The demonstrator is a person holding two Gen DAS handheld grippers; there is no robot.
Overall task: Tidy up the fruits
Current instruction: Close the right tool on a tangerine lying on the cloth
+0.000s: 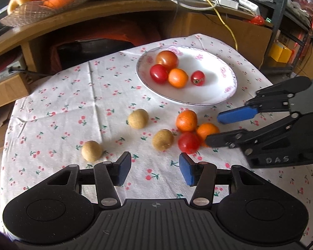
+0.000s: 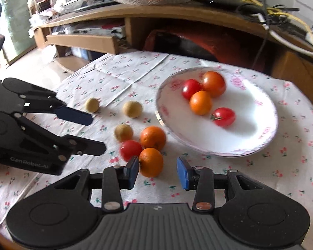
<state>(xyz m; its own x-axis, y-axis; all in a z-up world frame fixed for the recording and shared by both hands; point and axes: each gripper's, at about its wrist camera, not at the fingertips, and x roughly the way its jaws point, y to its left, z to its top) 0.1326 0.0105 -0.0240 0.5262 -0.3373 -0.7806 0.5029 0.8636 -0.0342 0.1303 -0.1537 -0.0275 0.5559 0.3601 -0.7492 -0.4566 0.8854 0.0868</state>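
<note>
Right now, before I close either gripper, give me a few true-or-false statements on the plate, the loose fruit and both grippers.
1. The white floral-rimmed plate holds four fruits. True.
2. Three tan round fruits lie on the cherry-print tablecloth. True: near, middle, far.
3. The left gripper grips a red tomato. False: it is open and empty; the loose red tomato lies ahead of it.
4. The right gripper is open, with the nearest loose orange by one pad. True.
5. The plate holds only red tomatoes. False: a small orange fruit sits among them.
</note>
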